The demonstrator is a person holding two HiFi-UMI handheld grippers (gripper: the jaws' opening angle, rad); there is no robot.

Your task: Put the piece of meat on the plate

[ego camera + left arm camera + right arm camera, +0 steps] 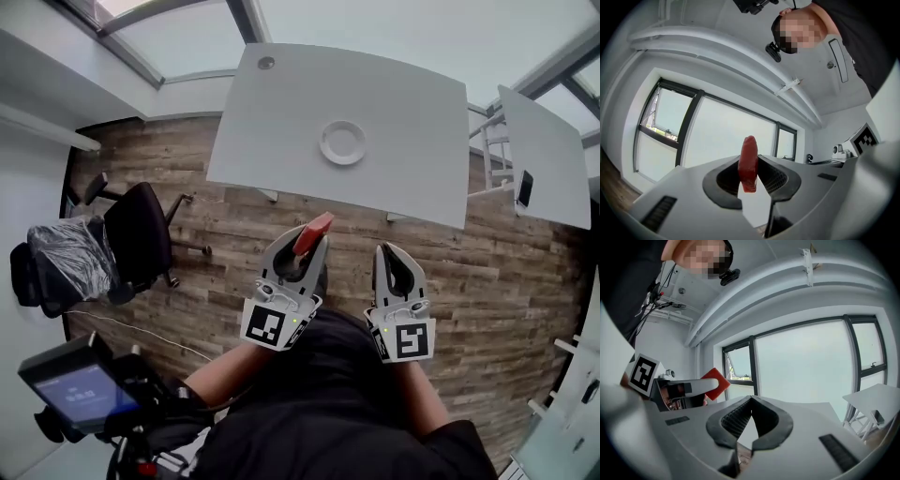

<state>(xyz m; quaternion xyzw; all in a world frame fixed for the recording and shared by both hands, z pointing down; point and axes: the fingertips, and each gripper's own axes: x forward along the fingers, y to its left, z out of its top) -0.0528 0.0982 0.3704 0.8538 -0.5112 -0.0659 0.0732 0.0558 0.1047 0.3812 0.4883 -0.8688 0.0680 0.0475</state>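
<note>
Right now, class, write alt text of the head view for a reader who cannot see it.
The left gripper holds a red piece of meat, short of a white table bearing an empty white plate. The right gripper beside it is shut, empty.

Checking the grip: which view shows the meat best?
Left gripper view: the piece of meat stands edge-on, pinched between the left gripper's jaws. Head view shows it from above; right gripper view, its flat side.

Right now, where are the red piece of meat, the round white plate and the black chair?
red piece of meat (313,233): head view, its middle.
round white plate (324,143): head view, left rim.
black chair (141,232): head view, its middle.
</note>
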